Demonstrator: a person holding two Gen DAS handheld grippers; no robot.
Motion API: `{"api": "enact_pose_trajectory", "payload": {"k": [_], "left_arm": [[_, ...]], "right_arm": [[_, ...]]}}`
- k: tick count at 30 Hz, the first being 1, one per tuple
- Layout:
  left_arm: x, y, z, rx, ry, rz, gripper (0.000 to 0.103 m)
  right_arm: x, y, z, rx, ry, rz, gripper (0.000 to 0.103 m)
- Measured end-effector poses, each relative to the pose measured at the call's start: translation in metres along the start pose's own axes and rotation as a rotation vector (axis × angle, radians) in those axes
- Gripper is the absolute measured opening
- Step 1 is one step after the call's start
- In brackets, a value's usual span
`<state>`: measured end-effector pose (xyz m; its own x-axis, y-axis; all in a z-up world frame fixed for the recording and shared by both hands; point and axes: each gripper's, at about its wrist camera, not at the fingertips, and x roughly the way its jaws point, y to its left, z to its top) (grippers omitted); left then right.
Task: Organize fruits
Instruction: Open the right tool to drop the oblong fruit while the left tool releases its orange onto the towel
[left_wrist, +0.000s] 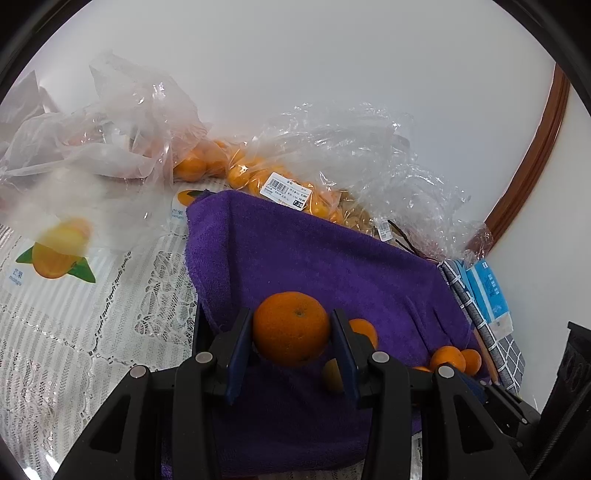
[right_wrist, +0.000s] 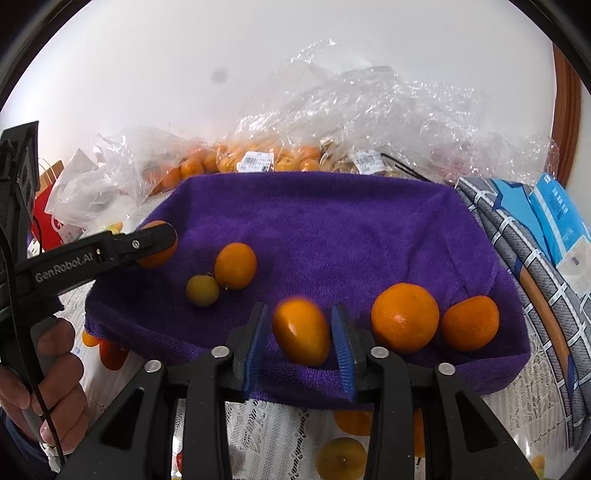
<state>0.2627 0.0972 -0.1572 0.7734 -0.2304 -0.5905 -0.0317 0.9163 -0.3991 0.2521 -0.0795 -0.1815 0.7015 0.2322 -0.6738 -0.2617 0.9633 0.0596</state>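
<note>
A purple towel (left_wrist: 314, 258) (right_wrist: 332, 229) lies on the lace tablecloth. My left gripper (left_wrist: 291, 332) is shut on a round orange (left_wrist: 291, 328) above the towel's near left part; it shows in the right wrist view (right_wrist: 157, 245) still gripping that orange. My right gripper (right_wrist: 300, 332) is open, its fingers (right_wrist: 255, 343) either side of a blurred oval orange fruit (right_wrist: 301, 330) with gaps on both sides. On the towel lie an orange (right_wrist: 235, 265), a small yellowish fruit (right_wrist: 202, 290), a big orange (right_wrist: 405, 317) and another orange (right_wrist: 470, 322).
Clear plastic bags of small oranges (left_wrist: 280, 184) (right_wrist: 258, 158) stand behind the towel, with crumpled bags (left_wrist: 92, 140) to the left. A checked cloth (right_wrist: 517, 240) and a blue pack (right_wrist: 554, 214) lie to the right. The tablecloth (left_wrist: 92, 332) has printed fruit pictures.
</note>
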Motion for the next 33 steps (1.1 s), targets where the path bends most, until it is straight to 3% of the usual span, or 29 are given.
{"api": "enact_pose_trajectory", "payload": {"k": [8, 15, 25, 33], "left_arm": [[-0.001, -0.001, 0.000, 0.008, 0.002, -0.008, 0.040], [-0.010, -0.007, -0.002, 0.039, -0.040, -0.013, 0.045], [-0.019, -0.029, -0.008, 0.136, -0.087, -0.026, 0.045], [-0.025, -0.034, -0.014, 0.138, -0.071, -0.064, 0.045]], "right_arm": [[-0.011, -0.001, 0.003, -0.001, -0.048, -0.017, 0.058], [-0.019, -0.009, 0.003, 0.050, -0.085, -0.028, 0.058], [-0.049, -0.020, 0.002, 0.093, -0.173, -0.129, 0.058], [-0.077, -0.047, -0.014, 0.123, -0.130, -0.153, 0.058]]}}
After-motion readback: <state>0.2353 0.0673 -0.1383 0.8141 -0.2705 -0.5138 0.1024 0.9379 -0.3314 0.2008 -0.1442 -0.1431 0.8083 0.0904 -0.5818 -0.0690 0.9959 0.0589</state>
